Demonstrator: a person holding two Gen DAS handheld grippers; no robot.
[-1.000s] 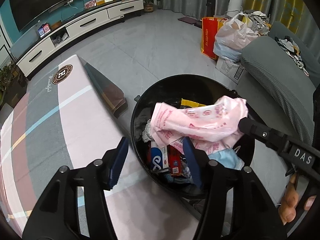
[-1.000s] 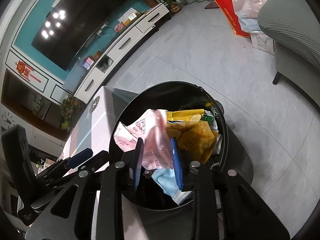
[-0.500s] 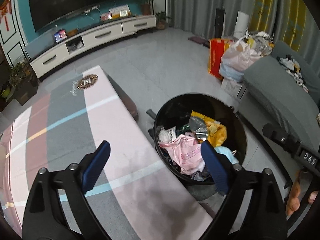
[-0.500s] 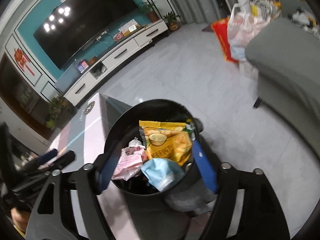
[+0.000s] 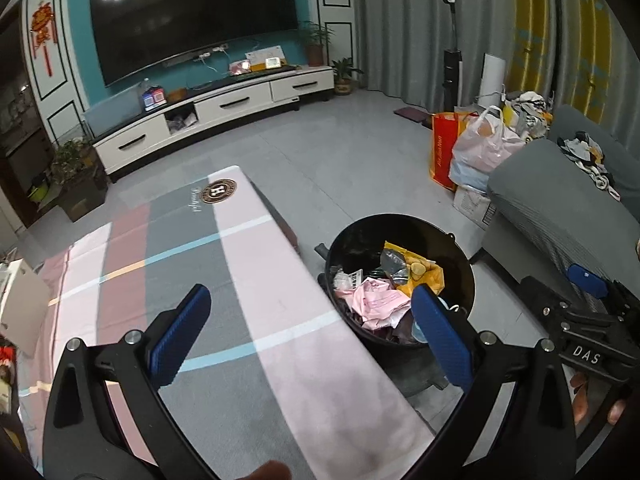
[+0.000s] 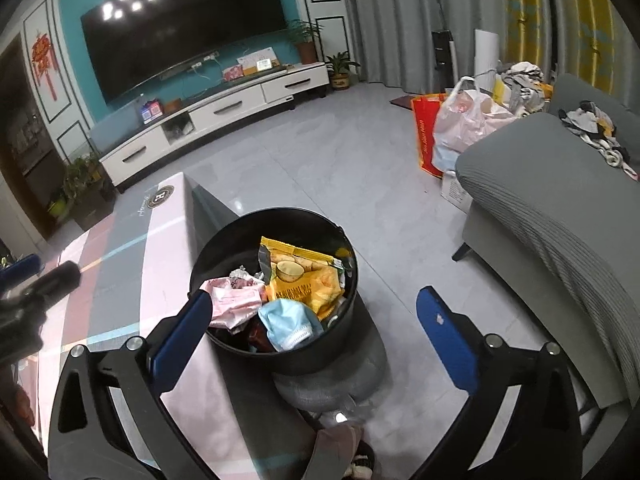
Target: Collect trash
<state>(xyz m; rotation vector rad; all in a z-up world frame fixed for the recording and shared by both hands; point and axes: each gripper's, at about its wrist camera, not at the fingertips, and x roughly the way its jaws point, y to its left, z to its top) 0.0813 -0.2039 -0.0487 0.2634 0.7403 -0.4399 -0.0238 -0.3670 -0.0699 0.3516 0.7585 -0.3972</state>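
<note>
A black round bin (image 5: 400, 218) (image 6: 280, 213) stands on the floor by the table's corner. It holds a crumpled pink plastic bag (image 5: 376, 304) (image 6: 236, 300), a yellow snack packet (image 5: 420, 274) (image 6: 308, 278) and a light-blue face mask (image 6: 288, 320). My left gripper (image 5: 310, 296) hangs above the table edge beside the bin, its jaws opening wide with nothing between them. My right gripper (image 6: 314, 296) is above the bin's near side, jaws also opening and empty. One of its blue pads (image 5: 586, 280) shows at the right of the left wrist view.
The low table (image 5: 180, 240) (image 6: 120, 248) has a pink and grey cloth. A grey sofa (image 5: 560, 216) (image 6: 540, 184) stands right of the bin. A red bag (image 5: 442, 152) and full plastic bags stand behind it. A TV cabinet (image 5: 216, 108) lines the far wall. A person's foot (image 6: 360, 460) is below.
Both grippers have risen and drawn back from the bin while their jaws opened wide. The pink bag, held over the bin a second ago, now lies inside it.
</note>
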